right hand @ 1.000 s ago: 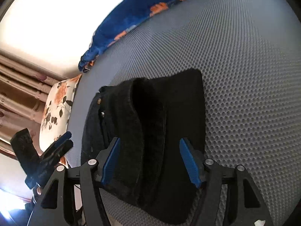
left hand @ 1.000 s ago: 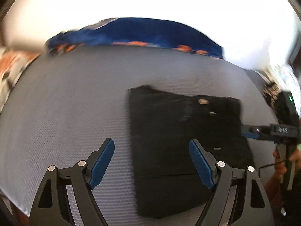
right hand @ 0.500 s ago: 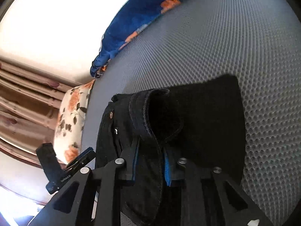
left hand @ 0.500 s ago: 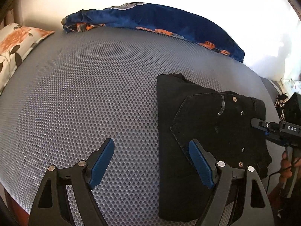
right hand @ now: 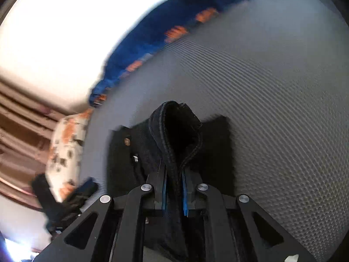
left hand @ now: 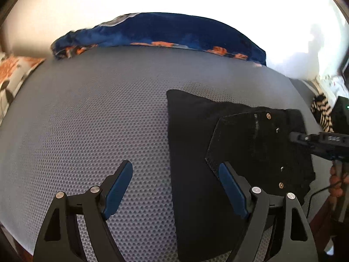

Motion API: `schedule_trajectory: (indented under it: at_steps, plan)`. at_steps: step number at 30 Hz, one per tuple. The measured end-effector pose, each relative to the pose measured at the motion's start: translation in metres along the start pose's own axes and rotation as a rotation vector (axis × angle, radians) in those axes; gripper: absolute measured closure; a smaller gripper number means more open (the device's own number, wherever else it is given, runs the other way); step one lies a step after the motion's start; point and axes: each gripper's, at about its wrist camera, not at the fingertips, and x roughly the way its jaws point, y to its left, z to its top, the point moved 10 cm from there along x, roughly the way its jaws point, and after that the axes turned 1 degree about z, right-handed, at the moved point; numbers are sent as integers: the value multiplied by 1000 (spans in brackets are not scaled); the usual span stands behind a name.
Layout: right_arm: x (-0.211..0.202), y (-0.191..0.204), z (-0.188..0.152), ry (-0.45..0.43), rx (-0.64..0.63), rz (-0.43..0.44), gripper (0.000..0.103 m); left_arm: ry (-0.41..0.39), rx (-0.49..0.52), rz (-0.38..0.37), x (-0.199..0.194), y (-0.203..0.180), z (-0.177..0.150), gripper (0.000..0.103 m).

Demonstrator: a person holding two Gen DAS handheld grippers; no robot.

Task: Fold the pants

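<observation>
While the right gripper (right hand: 174,193) is clenched on a raised fold of the black pants (left hand: 209,174), the left gripper (left hand: 175,188) hangs released above their left edge. Folded, the pants lie on the grey mattress (left hand: 87,120), right of centre.

The left gripper (left hand: 175,188) hangs with its jaws spread wide over a grey honeycomb-mesh mattress (left hand: 87,118), its right finger above the black jeans (left hand: 220,152). The folded jeans lie at 3 o'clock, a rear pocket with copper rivets facing up. The right gripper (left hand: 293,137) reaches in from 3 o'clock and touches the jeans' waist edge. A blue floral blanket (left hand: 165,32) lies bunched at 12 o'clock, a floral pillow (left hand: 13,74) at 9 o'clock.
</observation>
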Motion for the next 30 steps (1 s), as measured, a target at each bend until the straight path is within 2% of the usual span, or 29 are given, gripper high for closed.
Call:
schedule_trajectory:
  at_steps: [4,6,7,8,9,12,14,16,17,19,21,26,30]
  plan:
    - [11,-16,-2,6,39,-10,88,51,39,-6,15,-10,-7,22]
    - [8,-12,-2,18,7,-46,71,68,52,-12,19,-14,-14,22]
    - [6,-9,-3,26,1,-54,66,80,61,-17,22,-16,-18,22]
    - [3,-7,-4,29,4,-50,57,89,66,-19,23,-18,-22,22]
    - [-3,-6,-6,22,9,-54,53,93,66,-24,25,-21,-25,22]
    - [-23,-3,-19,10,2,-52,53,107,66,-55,24,-29,-35,22]
    - [-34,-1,-32,13,14,-38,53,109,74,-65,23,-34,-41,22]
    - [-42,2,-47,26,10,-24,58,101,83,-62,21,-36,-43,22]
    - [-44,4,-53,32,9,-16,66,99,84,-63,20,-37,-45,22]
    - [-42,4,-66,63,2,-12,73,105,76,-67,21,-36,-48,22]
    - [-41,1,-71,56,-20,-55,88,112,75,-74,21,-36,-50,22]
    - [-62,10,-74,16,-41,-43,93,118,91,-90,16,-36,-59,22]
    - [-64,12,-88,21,-94,-98,93,110,99,-91,12,-34,-68,22]
